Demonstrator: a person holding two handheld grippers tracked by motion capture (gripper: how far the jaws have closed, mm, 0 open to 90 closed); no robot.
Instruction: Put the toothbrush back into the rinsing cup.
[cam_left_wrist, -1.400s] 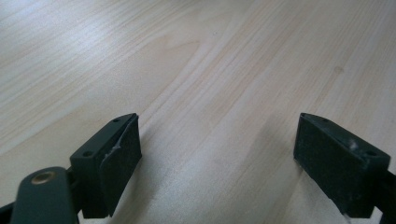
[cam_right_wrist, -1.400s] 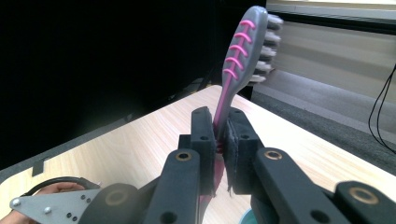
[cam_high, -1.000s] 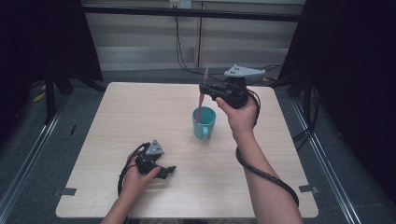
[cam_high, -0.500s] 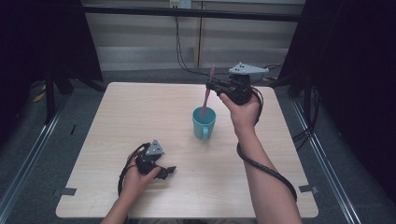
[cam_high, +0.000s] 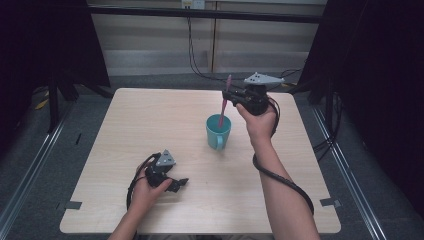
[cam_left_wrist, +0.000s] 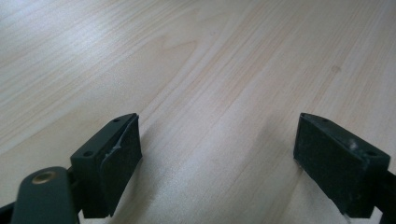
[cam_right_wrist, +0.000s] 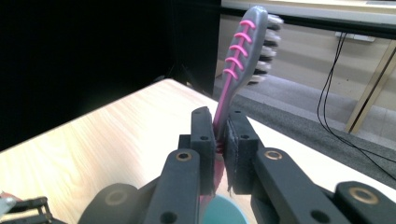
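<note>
A teal mug (cam_high: 219, 132) stands near the middle of the light wooden table (cam_high: 150, 130). My right gripper (cam_high: 229, 98) hangs above the mug's far side, shut on a pink and grey toothbrush (cam_high: 224, 105). The brush stands nearly upright, bristle head up, and its lower end reaches down into the mug. In the right gripper view the toothbrush (cam_right_wrist: 243, 60) rises from between the closed pads of my right gripper (cam_right_wrist: 219, 140), with the mug's rim (cam_right_wrist: 219, 212) just below. My left gripper (cam_high: 180, 183) rests on the table at the near left, and the left gripper view has it (cam_left_wrist: 217, 158) open over bare wood.
Black cables (cam_high: 192, 45) hang over the wall behind the table. A cable (cam_high: 280, 177) trails from my right gripper along the forearm. Dark frames stand on both sides, and grey floor (cam_high: 45, 165) surrounds the table.
My right gripper has moved right and down with the toothbrush, whose lower end now sits deeper in the mug. The left gripper has stayed where it was.
</note>
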